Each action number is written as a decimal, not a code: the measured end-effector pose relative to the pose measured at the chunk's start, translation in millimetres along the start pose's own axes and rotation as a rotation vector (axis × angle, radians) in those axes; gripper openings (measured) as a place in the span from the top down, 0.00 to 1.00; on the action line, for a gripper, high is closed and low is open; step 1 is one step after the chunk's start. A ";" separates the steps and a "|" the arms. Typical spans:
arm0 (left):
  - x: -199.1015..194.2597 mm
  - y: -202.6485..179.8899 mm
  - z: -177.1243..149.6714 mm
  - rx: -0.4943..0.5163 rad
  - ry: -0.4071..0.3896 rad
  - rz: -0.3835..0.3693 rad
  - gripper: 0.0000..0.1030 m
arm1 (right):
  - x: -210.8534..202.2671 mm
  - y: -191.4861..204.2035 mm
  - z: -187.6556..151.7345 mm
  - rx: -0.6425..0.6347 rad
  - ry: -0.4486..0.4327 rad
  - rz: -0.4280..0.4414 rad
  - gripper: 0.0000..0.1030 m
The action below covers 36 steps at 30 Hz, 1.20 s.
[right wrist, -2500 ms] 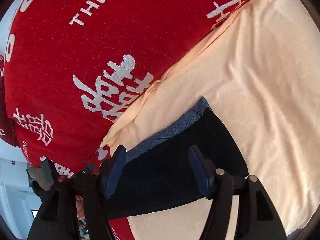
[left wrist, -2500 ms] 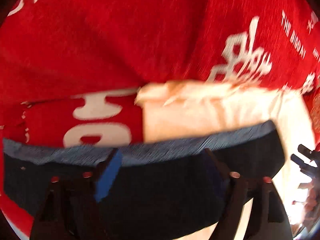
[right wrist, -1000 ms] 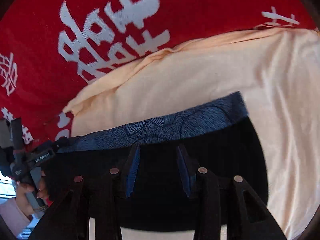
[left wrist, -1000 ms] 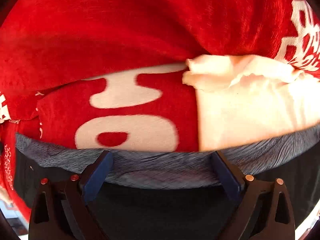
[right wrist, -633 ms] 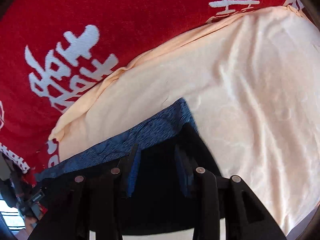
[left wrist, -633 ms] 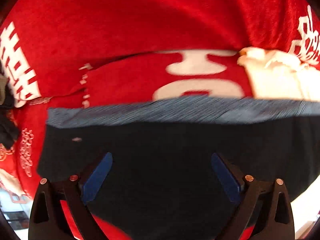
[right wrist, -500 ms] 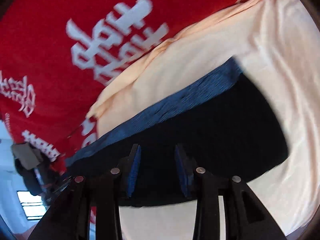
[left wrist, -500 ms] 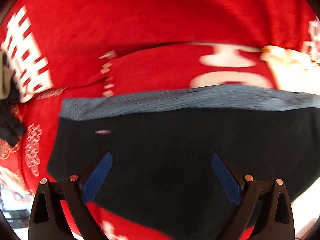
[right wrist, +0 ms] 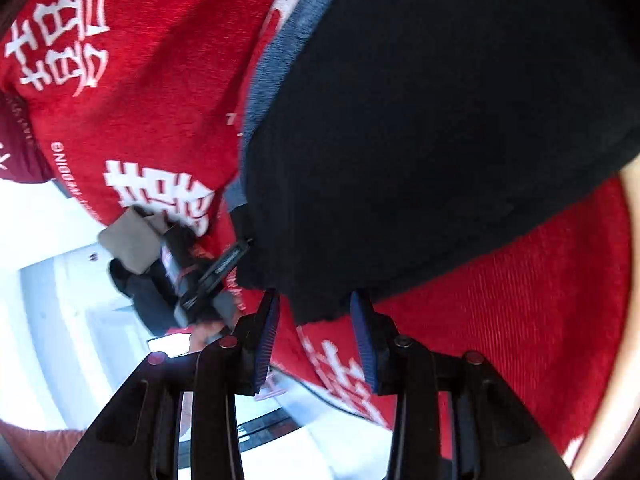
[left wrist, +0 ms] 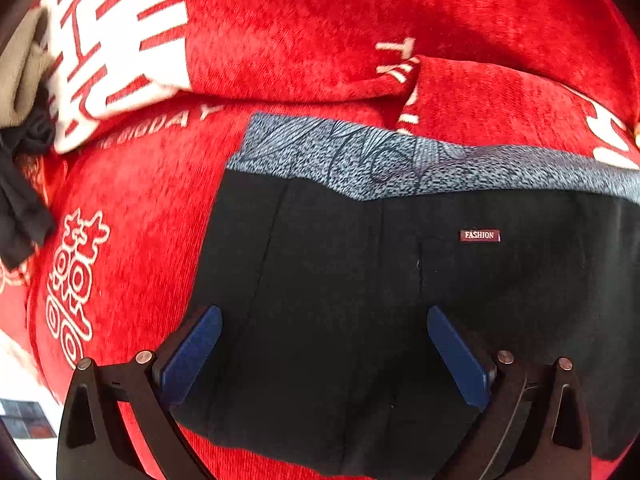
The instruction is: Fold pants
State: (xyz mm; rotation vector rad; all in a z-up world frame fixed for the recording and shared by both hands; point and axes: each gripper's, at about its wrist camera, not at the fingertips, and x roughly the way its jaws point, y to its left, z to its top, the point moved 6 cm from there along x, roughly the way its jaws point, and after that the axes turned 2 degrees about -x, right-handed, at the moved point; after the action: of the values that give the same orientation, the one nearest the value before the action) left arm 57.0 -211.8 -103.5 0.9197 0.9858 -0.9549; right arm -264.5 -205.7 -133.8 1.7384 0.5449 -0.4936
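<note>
Left wrist view: the left gripper (left wrist: 322, 354) points steeply down with its jaws spread wide, the blue pads (left wrist: 191, 354) well apart and pressing on nothing. Below and between them lie the pants (left wrist: 400, 300), black, spread flat on the red cloth (left wrist: 300, 32) with white characters. Their grey-blue waistband (left wrist: 400, 160) runs from 11 o'clock across to 3 o'clock, and a small "FASHION" label (left wrist: 479, 235) sits just under it toward 2 o'clock. A beige and black bundle (left wrist: 20, 120) lies at the 9 to 10 o'clock edge.

Right wrist view: the right gripper (right wrist: 316, 336) has its jaws narrowed, yet a clear gap shows between the pads (right wrist: 267, 336); a corner of the pants (right wrist: 440, 120) hangs just above that gap, and whether a pad touches it cannot be told. The pants fill 12 to 3 o'clock, waistband (right wrist: 280, 64) running toward 11. The red cloth (right wrist: 120, 100) lies beneath. At 8 o'clock is the left gripper (right wrist: 200, 272), its state unreadable here.
</note>
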 end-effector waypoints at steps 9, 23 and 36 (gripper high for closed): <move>12.3 13.9 4.3 0.008 -0.010 -0.046 0.00 | -11.4 13.1 19.9 0.039 -0.073 -0.046 0.91; -92.6 -60.4 -23.3 0.129 -0.040 -0.157 0.00 | -83.5 -0.1 -9.4 -0.194 -0.101 -0.421 0.77; -75.2 -148.4 -25.4 0.166 0.044 -0.236 0.00 | -120.7 -10.8 44.6 -0.529 -0.193 -0.776 0.90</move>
State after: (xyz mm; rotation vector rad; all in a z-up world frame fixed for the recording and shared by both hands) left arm -107.2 -217.0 -66.8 0.9799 1.0813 -1.2341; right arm -369.5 -259.1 -80.8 0.9199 1.1004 -0.9453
